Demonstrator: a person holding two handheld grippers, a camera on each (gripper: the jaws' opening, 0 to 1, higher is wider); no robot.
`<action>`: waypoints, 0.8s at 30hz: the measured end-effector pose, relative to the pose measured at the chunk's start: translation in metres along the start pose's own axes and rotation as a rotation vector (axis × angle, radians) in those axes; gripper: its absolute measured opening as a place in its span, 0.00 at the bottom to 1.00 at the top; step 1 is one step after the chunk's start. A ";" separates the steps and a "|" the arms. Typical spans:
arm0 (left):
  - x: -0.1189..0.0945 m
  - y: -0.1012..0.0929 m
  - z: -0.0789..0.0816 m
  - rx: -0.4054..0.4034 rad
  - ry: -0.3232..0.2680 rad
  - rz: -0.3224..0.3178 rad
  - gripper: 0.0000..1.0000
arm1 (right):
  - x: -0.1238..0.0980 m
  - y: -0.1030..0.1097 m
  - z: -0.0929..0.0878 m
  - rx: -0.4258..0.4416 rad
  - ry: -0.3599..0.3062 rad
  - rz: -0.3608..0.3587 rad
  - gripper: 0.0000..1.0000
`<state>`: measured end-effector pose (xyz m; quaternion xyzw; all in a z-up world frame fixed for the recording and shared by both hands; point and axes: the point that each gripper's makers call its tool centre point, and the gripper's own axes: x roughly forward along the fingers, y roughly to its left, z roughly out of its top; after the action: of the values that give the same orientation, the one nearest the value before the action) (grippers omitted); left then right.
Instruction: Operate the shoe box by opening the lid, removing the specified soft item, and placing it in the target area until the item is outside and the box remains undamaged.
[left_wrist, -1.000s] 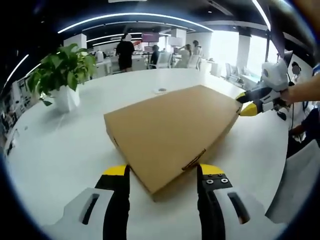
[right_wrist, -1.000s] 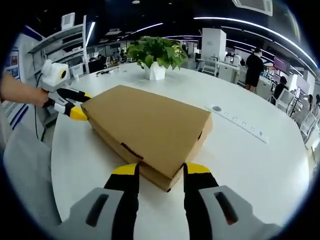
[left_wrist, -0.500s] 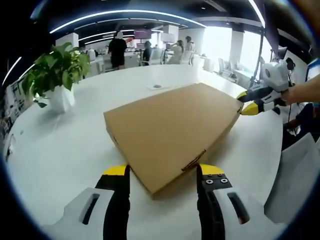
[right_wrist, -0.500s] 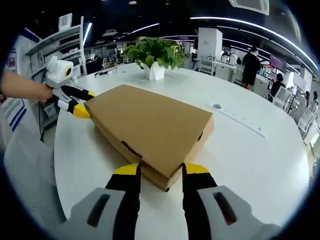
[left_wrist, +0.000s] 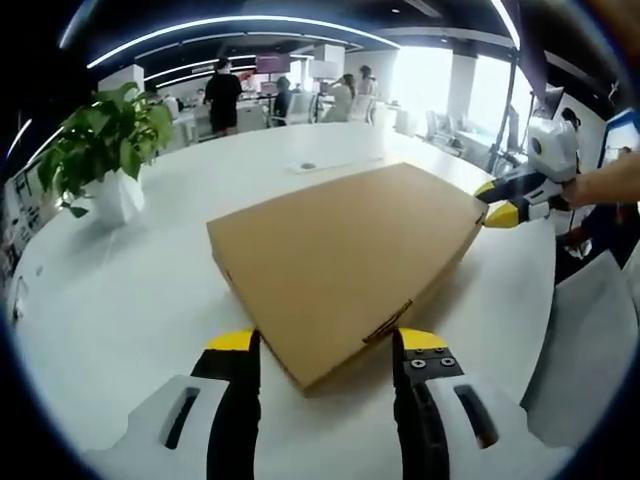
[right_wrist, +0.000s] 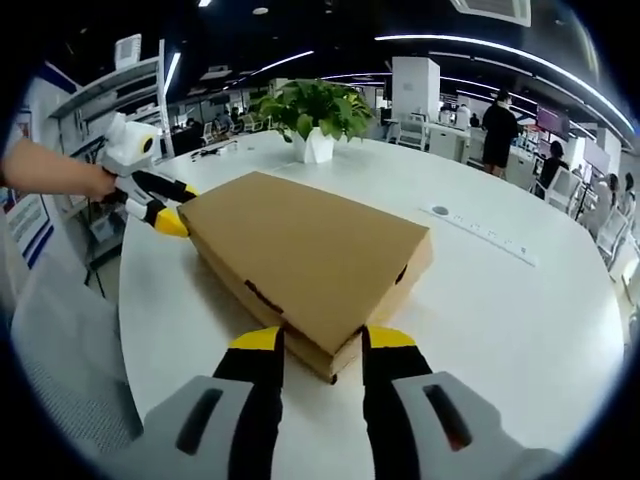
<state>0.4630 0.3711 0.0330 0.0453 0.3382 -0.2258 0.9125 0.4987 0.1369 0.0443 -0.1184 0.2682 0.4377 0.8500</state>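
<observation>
Resting flat on the round white table (left_wrist: 120, 290), the closed shoe box (left_wrist: 340, 255) lay with its lid down, nearer the table's edge by the person than its far edge. The left gripper (left_wrist: 322, 345) had its yellow-tipped jaws spread to either side of one box corner, closed on nothing. The right gripper (right_wrist: 316, 342) likewise straddled the opposite corner, jaws apart. In the left gripper view the right gripper's tips sat at the far corner of the box. A potted plant (right_wrist: 312, 115) stood near the table's far edge, and a power strip (right_wrist: 482, 232) lay beside the box. Compared with a second before, the box and both grippers had kept their places; only the views had tilted slightly.
</observation>
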 end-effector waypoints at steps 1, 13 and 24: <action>-0.001 0.001 -0.001 0.003 0.005 -0.004 0.52 | -0.001 0.002 -0.001 -0.002 0.000 0.001 0.26; -0.016 0.005 -0.015 0.015 0.035 -0.032 0.51 | -0.006 0.029 -0.006 -0.001 -0.011 0.001 0.25; -0.031 0.004 -0.026 0.029 0.052 -0.050 0.51 | -0.012 0.050 -0.010 0.001 -0.015 0.007 0.24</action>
<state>0.4287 0.3927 0.0326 0.0563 0.3596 -0.2520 0.8967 0.4487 0.1539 0.0440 -0.1138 0.2623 0.4413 0.8506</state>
